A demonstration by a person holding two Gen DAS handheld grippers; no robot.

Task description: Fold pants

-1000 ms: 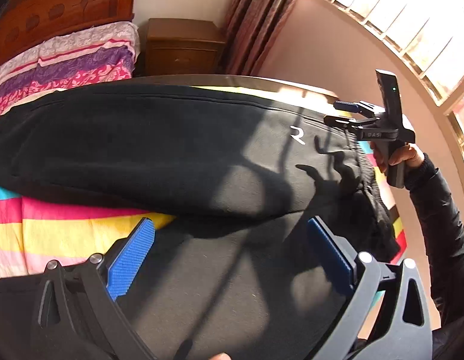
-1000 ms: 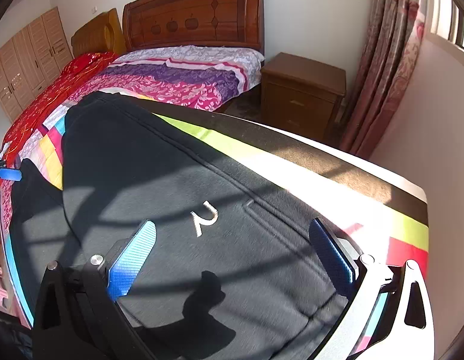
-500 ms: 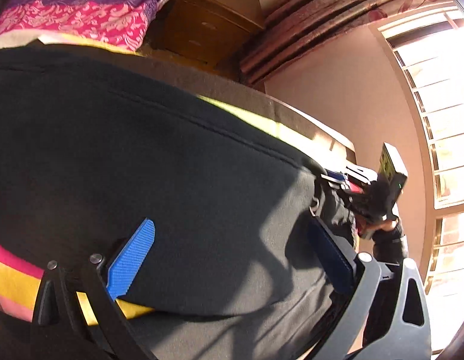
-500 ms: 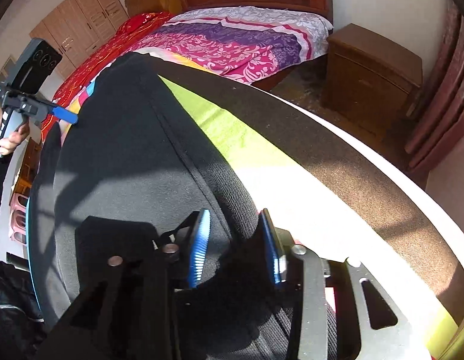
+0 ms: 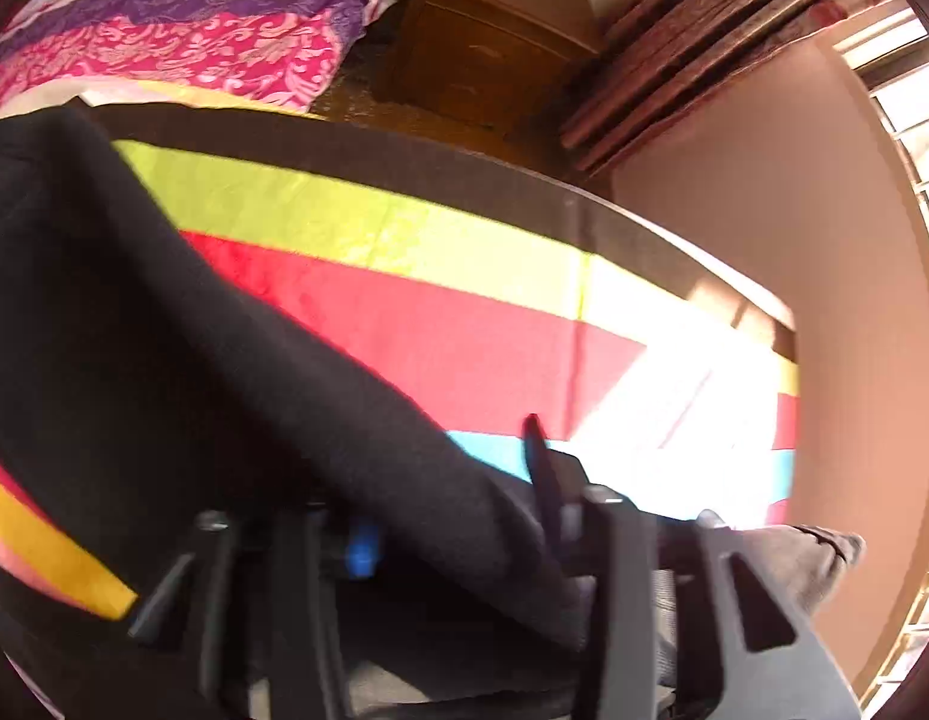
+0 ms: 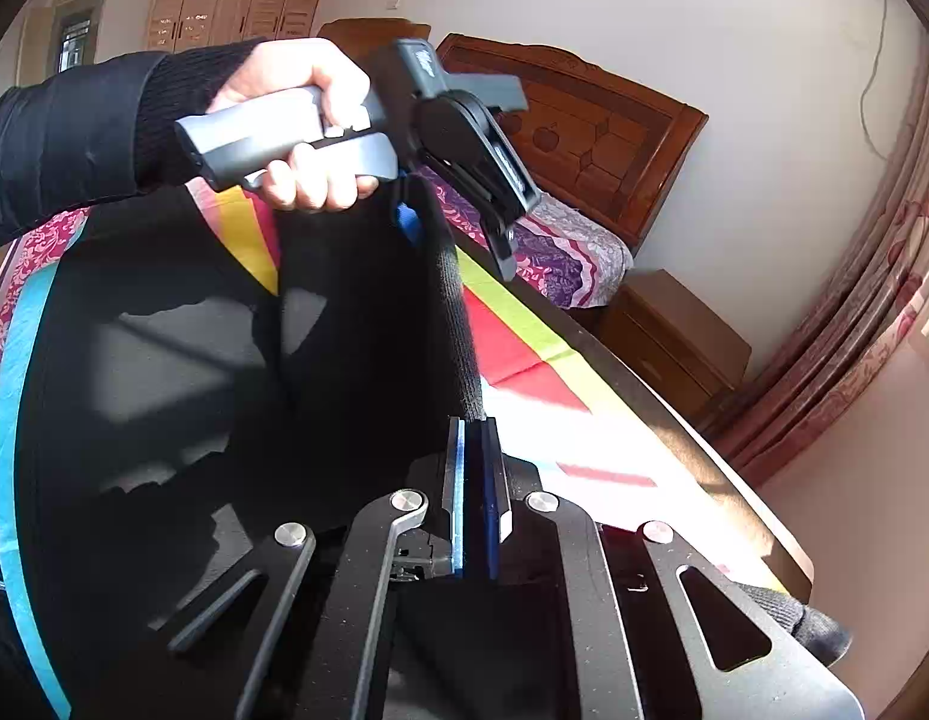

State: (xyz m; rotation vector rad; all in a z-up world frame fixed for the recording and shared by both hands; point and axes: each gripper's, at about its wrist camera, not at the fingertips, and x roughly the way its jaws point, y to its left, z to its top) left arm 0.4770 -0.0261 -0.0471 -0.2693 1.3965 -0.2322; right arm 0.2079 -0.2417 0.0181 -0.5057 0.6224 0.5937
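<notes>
Black pants [image 5: 164, 330] lie on a striped bedspread [image 5: 434, 330], one edge lifted off it. My left gripper [image 5: 452, 510] is closing its jaws, with the black cloth draped between and over its fingers. In the right wrist view a hand [image 6: 308, 120] holds that left gripper [image 6: 413, 219] up, and a ribbed edge of the pants [image 6: 224, 390] hangs taut from it. That edge runs down to my right gripper [image 6: 473, 426], whose blue pads are pressed tight together on the fabric.
The bedspread [image 6: 524, 354] ends at a dark edge close to a pink wall [image 5: 764, 210]. Beyond it stand a wooden nightstand [image 6: 668, 336], a second bed with a pink-purple cover [image 6: 560, 240] and curtains [image 6: 854, 330]. Wardrobes line the far wall.
Both grippers went from wide open above the flat pants to closed on the pants' edge. The edge is now lifted, and red and green stripes show where the cloth lay.
</notes>
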